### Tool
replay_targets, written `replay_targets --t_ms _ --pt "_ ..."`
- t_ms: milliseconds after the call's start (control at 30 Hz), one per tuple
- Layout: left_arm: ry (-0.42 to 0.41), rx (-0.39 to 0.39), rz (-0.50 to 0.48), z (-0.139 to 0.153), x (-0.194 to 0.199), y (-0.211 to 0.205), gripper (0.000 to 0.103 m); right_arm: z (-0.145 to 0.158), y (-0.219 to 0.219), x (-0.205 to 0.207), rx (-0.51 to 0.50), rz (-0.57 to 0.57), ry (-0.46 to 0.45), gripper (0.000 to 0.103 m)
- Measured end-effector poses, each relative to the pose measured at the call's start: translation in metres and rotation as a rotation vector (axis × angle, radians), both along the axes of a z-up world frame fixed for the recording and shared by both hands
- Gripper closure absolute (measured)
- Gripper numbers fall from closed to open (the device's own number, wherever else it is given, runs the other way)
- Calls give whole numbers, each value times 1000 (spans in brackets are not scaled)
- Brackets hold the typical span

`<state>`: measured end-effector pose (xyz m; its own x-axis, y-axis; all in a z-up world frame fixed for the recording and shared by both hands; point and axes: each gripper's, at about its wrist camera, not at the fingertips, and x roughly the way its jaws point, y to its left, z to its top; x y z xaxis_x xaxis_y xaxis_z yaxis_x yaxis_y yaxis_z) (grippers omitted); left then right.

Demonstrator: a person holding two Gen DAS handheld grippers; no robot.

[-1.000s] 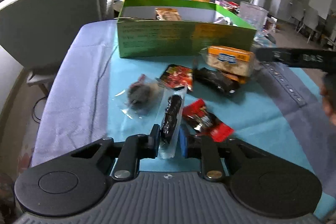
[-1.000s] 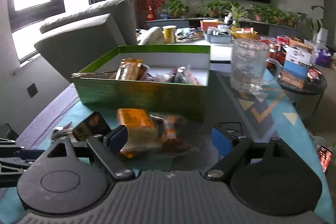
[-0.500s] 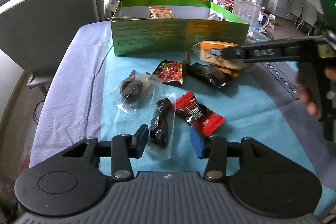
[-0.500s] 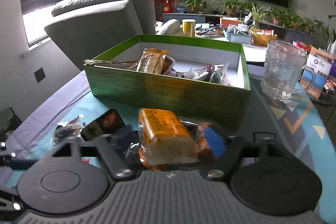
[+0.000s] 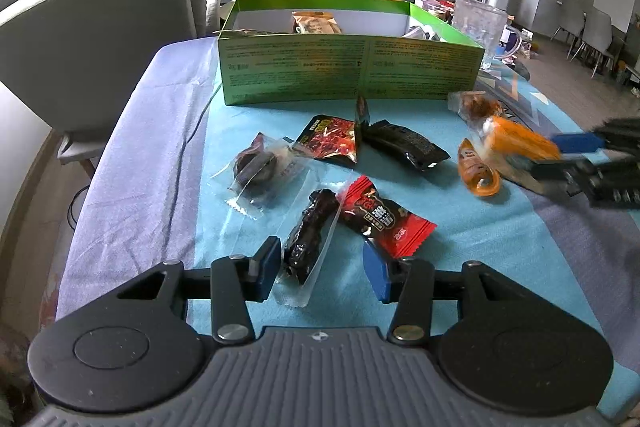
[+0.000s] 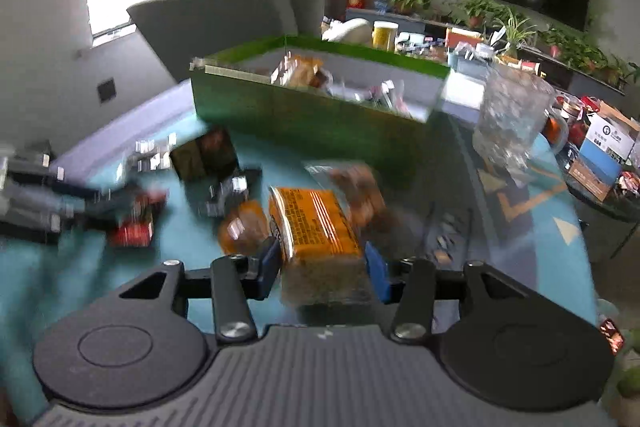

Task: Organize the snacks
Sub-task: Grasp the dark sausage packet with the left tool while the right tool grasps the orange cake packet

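Two grippers: both low in their own views, over a teal cloth [image 5: 460, 227].
Left gripper [image 5: 322, 269]: jaws parted, not pressing; the clear-wrapped dark snack [image 5: 308, 239] lies loose between them.
Right gripper [image 6: 322, 267]: clamped on the orange snack pack [image 6: 316, 227].
Green box [image 5: 348, 67]: upper centre, already holding snacks.
Around: red packet [image 5: 380, 217] and black packet [image 5: 404, 147] on the cloth; glass mug [image 6: 512, 115] right of the box.

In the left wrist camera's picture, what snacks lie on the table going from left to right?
Round dark snack in clear wrap → long dark snack in clear wrap → red candy packet → black packet → orange packet, clamped in the right gripper.
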<state>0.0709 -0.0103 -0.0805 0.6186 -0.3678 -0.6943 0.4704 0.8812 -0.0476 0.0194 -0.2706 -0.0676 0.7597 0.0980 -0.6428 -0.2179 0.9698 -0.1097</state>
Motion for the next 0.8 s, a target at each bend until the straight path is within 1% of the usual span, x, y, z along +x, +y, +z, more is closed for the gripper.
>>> replay_targets --t_ms 33,67,100,167,233,267,333,400,467,500,600,667,700,800 --pt "0 1 2 0 0 0 60 -2 -4 -3 -22 -17 1 44" --pt "1 3 3 0 0 0 60 -4 -9 -5 -44 -52 -8 37" --pt "0 5 5 0 0 -1 60 -4 -15 -7 -59 -96 -17 32" --pt "0 9 8 1 0 -1 60 -5 -25 -7 -69 -182 -20 31" --pt "-2 13 12 1 0 -1 60 -5 -32 -6 -49 -247 -16 30" --pt "-2 14 13 2 -1 -1 60 -5 -34 -7 -25 -253 -14 28" --pt "-5 15 14 3 -1 0 60 -4 -27 -8 25 -217 -19 21" --pt "-13 17 15 5 -2 0 60 -5 -16 -8 33 -172 -41 5" --pt "-18 18 17 7 -2 1 58 -7 -5 -3 25 -149 -61 0" --pt "-20 18 19 7 -2 1 56 -9 -1 0 24 -140 -60 0" --pt "-13 26 19 4 -1 1 55 -14 6 13 28 -130 -32 0" --pt "-10 34 14 1 0 -1 53 -17 9 20 26 -143 -21 0" --pt "-16 40 11 -1 1 -2 51 -18 10 21 19 -156 -26 0" --pt "-37 58 14 -3 2 -6 49 -19 12 24 10 -173 -32 0"
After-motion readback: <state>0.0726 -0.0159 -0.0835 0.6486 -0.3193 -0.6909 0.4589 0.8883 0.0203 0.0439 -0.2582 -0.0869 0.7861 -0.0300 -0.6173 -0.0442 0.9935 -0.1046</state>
